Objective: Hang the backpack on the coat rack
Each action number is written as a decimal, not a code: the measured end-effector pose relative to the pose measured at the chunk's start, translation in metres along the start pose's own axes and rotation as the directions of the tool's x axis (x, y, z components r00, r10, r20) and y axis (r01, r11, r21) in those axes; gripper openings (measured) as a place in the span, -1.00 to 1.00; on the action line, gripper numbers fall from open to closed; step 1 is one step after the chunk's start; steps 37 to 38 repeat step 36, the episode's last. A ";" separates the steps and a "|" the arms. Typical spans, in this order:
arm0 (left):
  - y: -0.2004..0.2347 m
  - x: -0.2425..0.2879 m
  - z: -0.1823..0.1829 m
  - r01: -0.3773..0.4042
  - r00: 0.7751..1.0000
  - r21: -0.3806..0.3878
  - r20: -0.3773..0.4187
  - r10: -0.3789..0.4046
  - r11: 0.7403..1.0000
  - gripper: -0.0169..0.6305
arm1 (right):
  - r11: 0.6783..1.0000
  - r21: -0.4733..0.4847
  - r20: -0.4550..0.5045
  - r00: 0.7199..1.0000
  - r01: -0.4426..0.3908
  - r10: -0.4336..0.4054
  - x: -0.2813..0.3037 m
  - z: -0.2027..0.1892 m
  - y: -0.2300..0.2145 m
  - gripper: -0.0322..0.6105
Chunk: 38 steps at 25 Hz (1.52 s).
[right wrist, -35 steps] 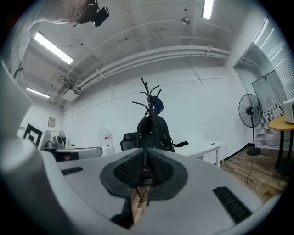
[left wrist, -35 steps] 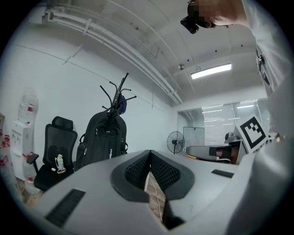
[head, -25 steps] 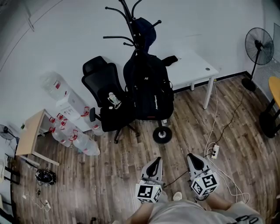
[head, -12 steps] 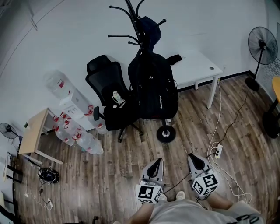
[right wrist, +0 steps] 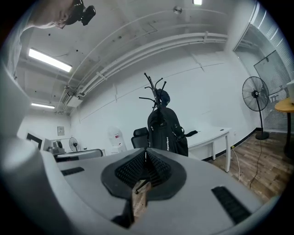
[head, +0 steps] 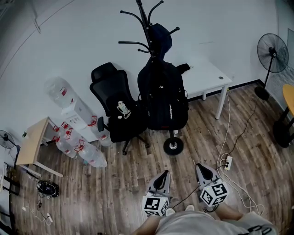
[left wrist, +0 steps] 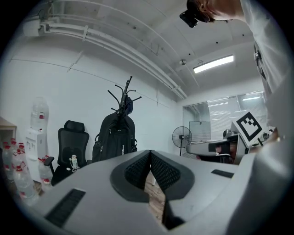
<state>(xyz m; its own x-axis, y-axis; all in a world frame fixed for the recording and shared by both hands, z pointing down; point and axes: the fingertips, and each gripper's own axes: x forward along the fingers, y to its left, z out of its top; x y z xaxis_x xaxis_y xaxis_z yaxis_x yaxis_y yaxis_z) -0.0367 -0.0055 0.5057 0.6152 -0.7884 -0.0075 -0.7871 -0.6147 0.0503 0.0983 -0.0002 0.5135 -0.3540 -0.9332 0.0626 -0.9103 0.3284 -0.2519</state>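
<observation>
On the coat rack (head: 146,23), by the wall, the backpack (head: 163,98) hangs from an upper hook. My left gripper (head: 164,174) and right gripper (head: 199,167) are clenched on nothing, well apart from it. I'd only confirm the strap sits deep.

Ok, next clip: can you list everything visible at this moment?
backpack: one, black, hanging on the coat rack
coat rack: one, black, against the white wall
office chair: one, black, left of the backpack
desk: one, white, right of the backpack
standing fan: one, black, far right
water jugs: several, clear, red labels, left of the chair
side table: one, light wood, far left
power strip: one, white, on the floor
left hand-held gripper: grey, bottom centre, shut, empty
right hand-held gripper: grey, beside it, shut, empty
</observation>
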 end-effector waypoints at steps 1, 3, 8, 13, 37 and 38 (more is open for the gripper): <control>0.002 -0.003 -0.001 0.003 1.000 -0.002 0.004 -0.003 1.000 -0.92 | 1.000 -0.004 -0.001 1.000 0.003 -0.003 0.001 -0.001 0.002 -0.85; 0.003 -0.006 -0.003 0.011 1.000 -0.004 0.004 -0.011 1.000 -0.92 | 1.000 -0.012 -0.003 1.000 0.011 -0.011 0.002 -0.002 0.004 -0.85; 0.004 -0.011 -0.001 0.033 0.999 0.008 0.001 -0.033 0.999 -0.92 | 0.999 -0.025 0.001 1.000 0.023 -0.023 0.006 0.002 0.012 -0.86; 0.006 -0.011 0.000 0.053 0.999 0.012 0.002 -0.053 0.999 -0.92 | 0.998 -0.038 -0.009 0.999 0.052 -0.052 0.009 0.001 0.016 -0.86; 0.009 -0.015 0.000 0.060 0.998 0.006 0.000 -0.060 0.998 -0.92 | 0.997 -0.061 -0.023 0.998 0.048 -0.050 0.005 -0.002 0.023 -0.86; 0.009 -0.015 0.000 0.060 0.998 0.006 0.000 -0.060 0.998 -0.92 | 0.997 -0.061 -0.023 0.998 0.048 -0.050 0.005 -0.002 0.023 -0.86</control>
